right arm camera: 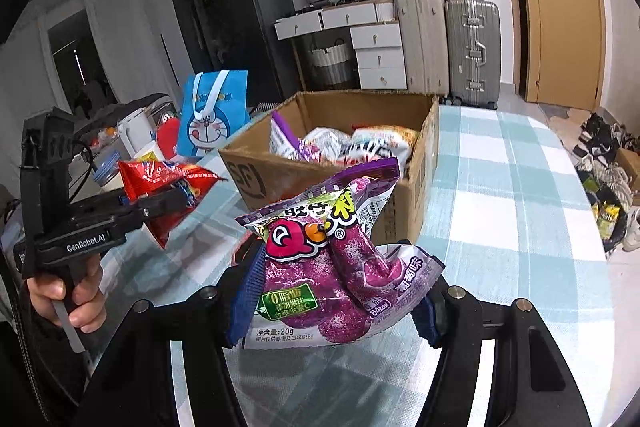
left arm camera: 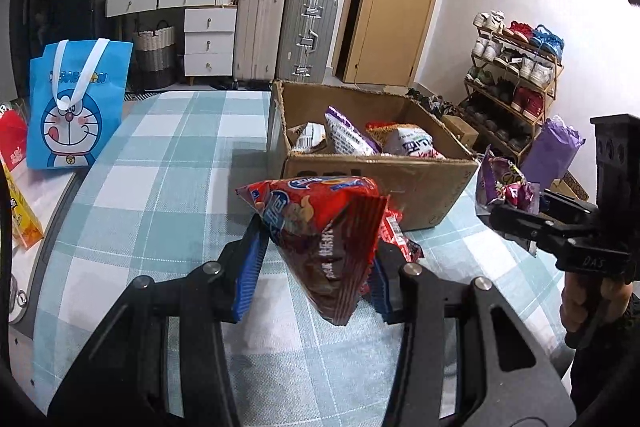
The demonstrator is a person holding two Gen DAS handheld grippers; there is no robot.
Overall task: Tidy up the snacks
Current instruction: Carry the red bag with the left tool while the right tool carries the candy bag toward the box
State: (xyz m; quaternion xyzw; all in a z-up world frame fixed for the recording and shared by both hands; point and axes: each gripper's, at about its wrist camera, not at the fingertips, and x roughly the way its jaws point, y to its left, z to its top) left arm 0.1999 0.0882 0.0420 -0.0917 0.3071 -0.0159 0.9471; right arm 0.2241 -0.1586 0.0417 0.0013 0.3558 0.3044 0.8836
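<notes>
Left wrist view: your left claw (left arm camera: 316, 259) pinches a red snack bag (left arm camera: 320, 227); your right claw (right arm camera: 336, 287) clamps a purple candy bag (right arm camera: 324, 267), near the cardboard box (right arm camera: 304, 167).

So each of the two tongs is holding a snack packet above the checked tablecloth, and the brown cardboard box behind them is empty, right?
Not quite. The brown cardboard box is not empty: the left wrist view shows several snack packets inside it. The rest holds: the left tongs grip a red snack packet, the right tongs a purple one, above the checked tablecloth.
</notes>
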